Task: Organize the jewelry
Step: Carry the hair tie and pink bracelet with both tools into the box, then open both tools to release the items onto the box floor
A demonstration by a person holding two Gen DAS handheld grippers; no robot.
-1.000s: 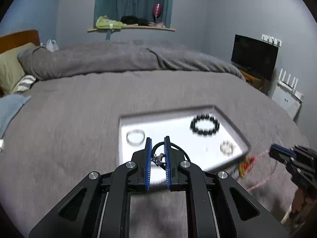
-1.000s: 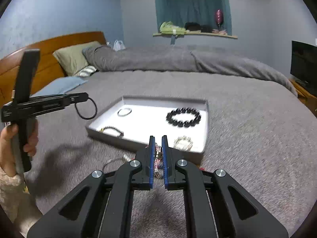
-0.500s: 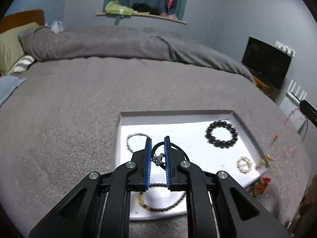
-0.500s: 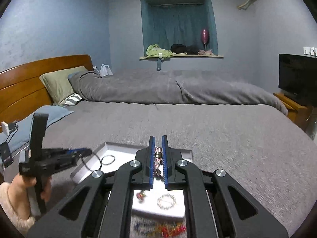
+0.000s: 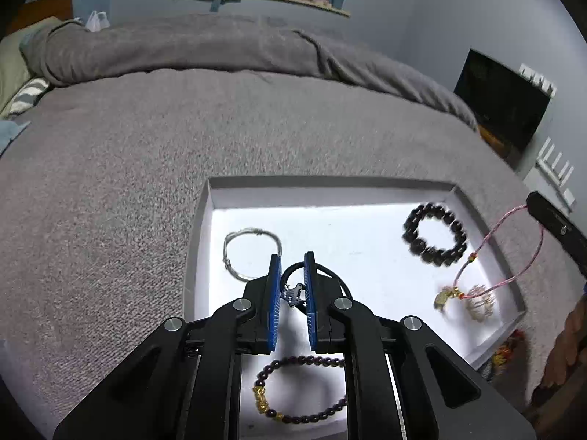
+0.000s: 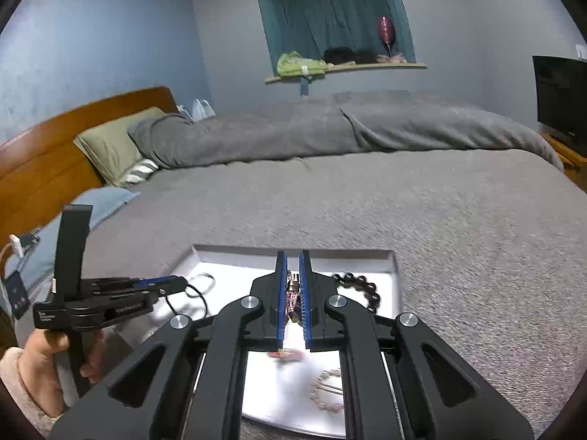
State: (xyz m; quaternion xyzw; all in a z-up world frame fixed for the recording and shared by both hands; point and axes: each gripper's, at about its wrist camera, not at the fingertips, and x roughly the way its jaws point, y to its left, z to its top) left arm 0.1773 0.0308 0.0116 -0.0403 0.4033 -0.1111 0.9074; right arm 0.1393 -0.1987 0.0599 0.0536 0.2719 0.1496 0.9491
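**Two loads over one tray: tangle and spill risks**

The left gripper (image 5: 292, 293) has its fingers closed on a black cord bracelet (image 5: 323, 275) with a small metal charm, held above the white tray (image 5: 367, 190) on the grey bed (image 5: 128, 183).

The right gripper (image 6: 292, 289) has its fingers clamped on a pink string necklace (image 5: 513, 256). In the left wrist view its loop dangles at the frame's right over the tray's right side, with its gold pendant low, near the small pale beaded ring (image 5: 480, 302).

Already in the tray: a silver bangle (image 5: 251, 253) left of centre, a black bead bracelet (image 5: 434, 234) at upper right, and a purple bead bracelet (image 5: 301, 388) at the bottom.

Risks, as judged:
- The swinging pendant may snag the beaded ring or the black beads.
- The cord bracelet may land across the silver bangle.
- A knock on the tray rim may tip it on the soft bedding.
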